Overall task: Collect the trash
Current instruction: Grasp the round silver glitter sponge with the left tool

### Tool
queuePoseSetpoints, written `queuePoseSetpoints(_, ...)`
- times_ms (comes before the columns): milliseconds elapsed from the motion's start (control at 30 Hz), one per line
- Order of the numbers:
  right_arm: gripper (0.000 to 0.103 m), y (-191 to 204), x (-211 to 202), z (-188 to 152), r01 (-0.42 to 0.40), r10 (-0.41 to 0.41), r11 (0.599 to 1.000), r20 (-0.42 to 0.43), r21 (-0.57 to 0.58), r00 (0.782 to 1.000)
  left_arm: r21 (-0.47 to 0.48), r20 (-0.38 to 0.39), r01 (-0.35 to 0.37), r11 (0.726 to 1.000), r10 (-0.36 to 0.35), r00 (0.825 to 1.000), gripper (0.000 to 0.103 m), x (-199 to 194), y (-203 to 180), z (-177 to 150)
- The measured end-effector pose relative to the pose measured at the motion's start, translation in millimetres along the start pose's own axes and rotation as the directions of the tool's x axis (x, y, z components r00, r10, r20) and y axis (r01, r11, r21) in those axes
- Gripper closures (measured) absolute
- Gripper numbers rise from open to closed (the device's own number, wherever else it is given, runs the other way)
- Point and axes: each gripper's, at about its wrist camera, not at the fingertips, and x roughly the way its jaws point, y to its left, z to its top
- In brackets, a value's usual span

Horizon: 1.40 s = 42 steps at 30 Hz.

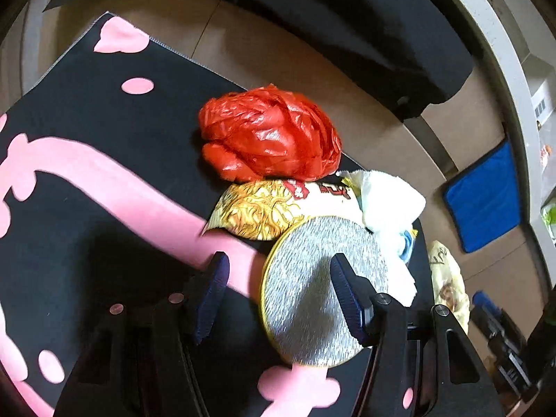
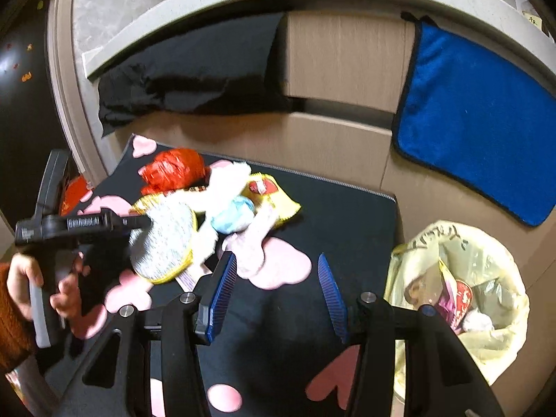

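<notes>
A pile of trash lies on a black mat with pink shapes (image 1: 104, 111): a crumpled red plastic bag (image 1: 267, 135), a yellow noodle wrapper (image 1: 264, 208), white tissue (image 1: 389, 198) and a round silver foil lid with a yellow rim (image 1: 323, 292). My left gripper (image 1: 278, 271) is open, its right finger over the foil lid, its left finger over the mat. In the right wrist view the left gripper (image 2: 139, 222) reaches the foil lid (image 2: 163, 239). My right gripper (image 2: 278, 271) is open and empty above the mat, right of the pile.
A bin lined with a pale yellow bag (image 2: 462, 299) stands at the mat's right, holding wrappers. A blue cloth (image 2: 479, 121) and a black cloth (image 2: 194, 76) hang on the wooden cabinet front behind. A grey countertop edge (image 2: 208, 10) runs above.
</notes>
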Motion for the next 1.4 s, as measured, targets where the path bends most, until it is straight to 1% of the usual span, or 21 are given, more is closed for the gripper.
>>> queuePoseSetpoints(100,0.056,-8,3,-6,-0.002,0.003,1.000,-0.017,0.024,1.000,-0.012,-0.013,0.013,1.000,-0.014,1.000,0.042,4,-4,3)
queuePoseSetpoints(200,0.056,-13,3,-12,-0.013,0.014,0.999,-0.022,0.046,1.000,-0.024,-0.056,0.058,0.998,-0.059,0.997,0.045,6,-8,1)
queuePoseSetpoints(267,0.056,-14,3,-17,-0.018,0.020,0.998,-0.029,0.052,0.999,0.007,-0.074,0.058,0.998,-0.058,0.996,0.054,5,-16,-3)
queuePoseSetpoints(300,0.056,-14,4,-19,-0.024,0.026,0.998,-0.035,0.056,0.999,0.033,-0.078,0.052,0.998,-0.049,0.996,0.065,2,-22,-5)
queuePoseSetpoints(333,0.056,-14,4,-22,-0.028,0.030,0.998,-0.040,0.057,0.999,0.056,-0.081,0.049,0.997,-0.045,0.996,0.074,-2,-29,-7)
queuePoseSetpoints(433,0.056,-9,6,-30,-0.051,0.055,0.997,-0.058,0.059,0.997,0.092,-0.071,0.050,0.995,-0.043,0.997,0.080,-18,-44,-11)
queuePoseSetpoints(467,0.056,-5,6,-32,-0.065,0.069,0.996,-0.063,0.058,0.996,0.101,-0.067,0.048,0.994,-0.041,0.997,0.081,-22,-49,-12)
queuePoseSetpoints(500,0.056,-2,7,-33,-0.076,0.079,0.996,-0.066,0.055,0.995,0.151,-0.018,0.046,0.988,-0.044,0.999,0.082,-29,-53,-15)
queuePoseSetpoints(600,0.056,16,10,-37,-0.113,0.114,0.994,-0.085,0.016,0.990,0.186,-0.015,0.059,0.981,-0.057,0.998,0.082,-42,-66,-24)
queuePoseSetpoints(700,0.056,31,14,-42,-0.133,0.131,0.991,-0.098,-0.018,0.987,0.218,-0.011,0.074,0.973,-0.073,0.997,0.082,-52,-79,-33)
queuePoseSetpoints(833,0.056,34,20,-48,-0.154,0.154,0.988,-0.119,0.002,0.981,0.253,-0.013,0.076,0.964,-0.075,0.997,0.082,-59,-91,-42)
queuePoseSetpoints(967,0.056,29,19,-53,-0.155,0.157,0.988,-0.121,0.025,0.980,0.242,-0.018,0.071,0.968,-0.069,0.997,0.082,-56,-95,-46)
queuePoseSetpoints(1167,0.056,14,14,-62,-0.147,0.153,0.987,-0.128,0.058,0.980,0.217,-0.026,0.051,0.975,-0.046,0.999,0.081,-36,-104,-48)
queuePoseSetpoints(1233,0.056,10,12,-64,-0.140,0.147,0.988,-0.127,0.064,0.981,0.209,-0.022,0.036,0.977,-0.032,0.999,0.083,-34,-105,-47)
queuePoseSetpoints(1300,0.056,7,9,-64,-0.135,0.142,0.989,-0.122,0.061,0.982,0.201,-0.008,0.022,0.979,-0.020,1.000,0.088,-37,-105,-46)
queuePoseSetpoints(1333,0.056,6,8,-64,-0.134,0.140,0.989,-0.118,0.054,0.983,0.199,0.003,0.011,0.980,-0.012,1.000,0.088,-41,-104,-46)
queuePoseSetpoints(1400,0.056,6,7,-60,-0.135,0.138,0.990,-0.107,0.032,0.985,0.190,0.051,-0.028,0.981,0.018,0.999,0.088,-53,-101,-47)
